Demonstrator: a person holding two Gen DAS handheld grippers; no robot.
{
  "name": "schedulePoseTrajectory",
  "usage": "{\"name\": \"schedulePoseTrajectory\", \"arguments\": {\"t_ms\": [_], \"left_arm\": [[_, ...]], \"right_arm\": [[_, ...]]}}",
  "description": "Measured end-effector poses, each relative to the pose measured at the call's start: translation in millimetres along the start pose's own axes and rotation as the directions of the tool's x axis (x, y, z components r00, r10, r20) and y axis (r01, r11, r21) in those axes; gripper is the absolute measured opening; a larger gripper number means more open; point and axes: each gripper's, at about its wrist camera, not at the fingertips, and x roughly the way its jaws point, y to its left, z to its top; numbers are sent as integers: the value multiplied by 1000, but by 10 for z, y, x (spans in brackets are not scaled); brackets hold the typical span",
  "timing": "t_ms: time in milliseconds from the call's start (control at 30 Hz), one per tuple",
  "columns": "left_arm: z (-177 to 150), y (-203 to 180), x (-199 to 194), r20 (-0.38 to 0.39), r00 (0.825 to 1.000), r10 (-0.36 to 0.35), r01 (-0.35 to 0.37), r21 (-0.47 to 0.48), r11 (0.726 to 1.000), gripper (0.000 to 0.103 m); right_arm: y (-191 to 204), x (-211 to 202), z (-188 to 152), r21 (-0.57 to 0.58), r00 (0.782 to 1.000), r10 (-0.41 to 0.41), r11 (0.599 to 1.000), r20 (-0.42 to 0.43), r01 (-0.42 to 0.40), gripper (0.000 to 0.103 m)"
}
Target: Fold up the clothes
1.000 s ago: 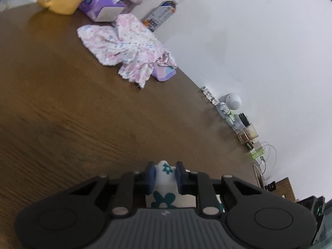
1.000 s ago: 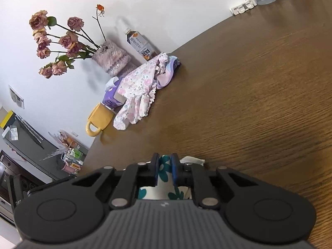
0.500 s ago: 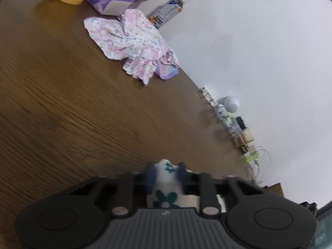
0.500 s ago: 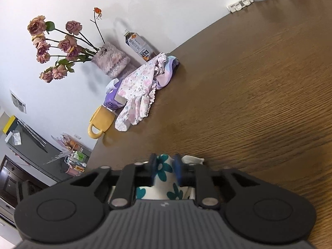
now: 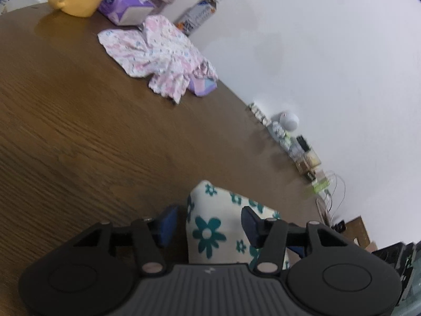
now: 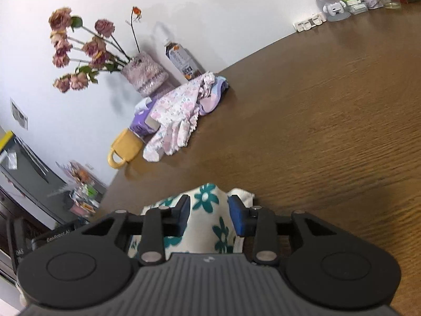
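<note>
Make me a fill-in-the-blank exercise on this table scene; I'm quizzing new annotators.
1. The cloth between the left gripper fingers is cream with teal ____.
2. The mug beside the purple tissue box is ____.
3. The pink vase holds dried ____.
4. The table top is made of ____.

Missing words: flowers; yellow; roses; wood

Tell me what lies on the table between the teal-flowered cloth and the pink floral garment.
Nothing: in both wrist views only bare wooden table separates the teal-flowered cloth from the pink floral garment.
</note>
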Motion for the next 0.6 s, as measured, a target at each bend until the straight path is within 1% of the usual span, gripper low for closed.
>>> {"name": "schedulePoseTrajectory", "arguments": {"t_ms": [33, 133, 267, 600], "left_arm": [[-8, 9, 21, -5, 1000, -8, 8, -7, 1000, 38], [-20, 7, 33, -2, 1000, -6, 6, -11, 1000, 38], [-37, -12, 16, 4, 1000, -4, 4, 0, 1000, 36], [8, -37, 81, 4, 1000, -8, 8, 41, 999, 29]], "right_arm": [[-8, 9, -10, 6, 1000, -4, 1000, -3, 4, 33], [-38, 37, -35, 26, 1000, -2, 1000, -14, 2, 24], [-46, 45, -54, 38, 1000, 9, 999, -13, -9, 16], [-34, 57, -58, 33, 1000, 3, 999, 12, -4, 12]]}}
